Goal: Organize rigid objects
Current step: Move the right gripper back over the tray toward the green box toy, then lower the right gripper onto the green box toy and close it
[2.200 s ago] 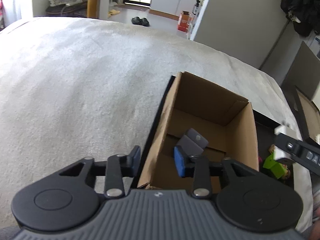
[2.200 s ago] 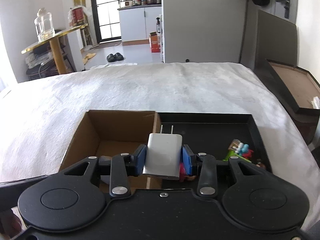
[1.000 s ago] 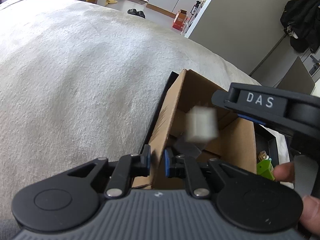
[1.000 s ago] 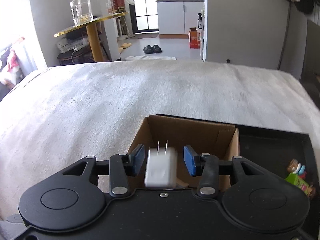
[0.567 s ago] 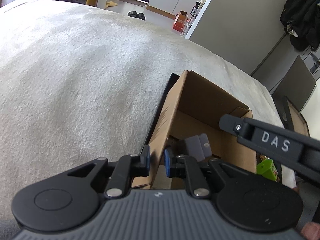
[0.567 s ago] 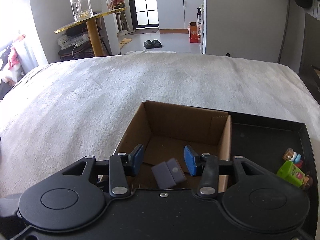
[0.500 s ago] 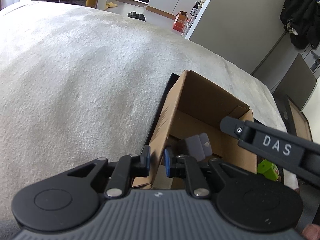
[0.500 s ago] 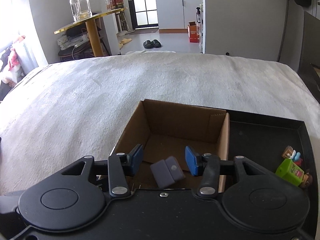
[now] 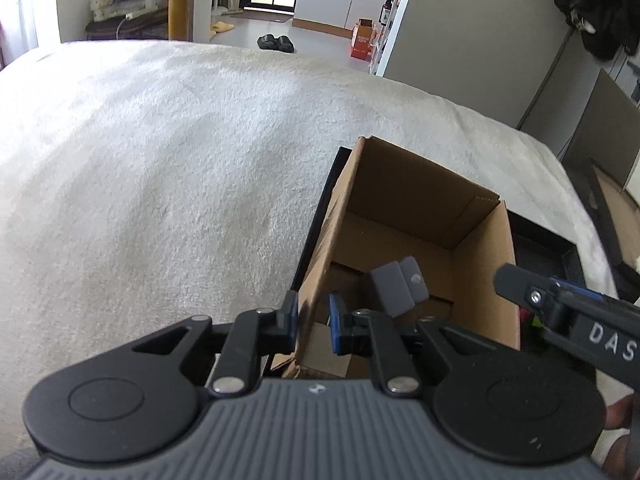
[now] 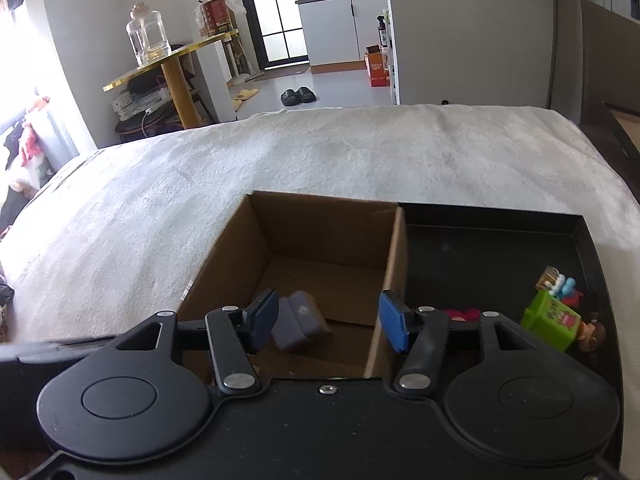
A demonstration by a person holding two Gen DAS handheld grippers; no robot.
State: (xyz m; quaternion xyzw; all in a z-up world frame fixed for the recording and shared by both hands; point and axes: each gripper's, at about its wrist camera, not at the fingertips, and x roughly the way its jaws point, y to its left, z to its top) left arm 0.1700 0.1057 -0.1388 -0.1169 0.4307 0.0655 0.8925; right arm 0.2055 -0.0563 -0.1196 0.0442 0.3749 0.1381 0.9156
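Observation:
An open cardboard box (image 9: 424, 216) stands inside a black tray (image 10: 500, 216) on the white bedspread. A grey folded block (image 9: 396, 288) lies on the box floor, also seen as the grey block (image 10: 300, 320) in the right wrist view. My left gripper (image 9: 312, 320) is shut on the box's near left wall. My right gripper (image 10: 330, 320) hangs over the box's right wall, its jaws opening with nothing between them. One of its fingers (image 9: 520, 284) shows at the right of the left wrist view. The white charger is hidden.
A green toy block (image 10: 552, 320) and small figures (image 10: 560, 284) lie at the tray's right end; something pink (image 10: 460, 314) shows behind my right finger. White bedspread (image 9: 160, 184) stretches left and beyond. A dark board (image 10: 608, 40) leans at the right.
The white charger left my right gripper and dropped into the box. The right gripper then widened and shifted right. My left gripper, open at first, closed on the box wall.

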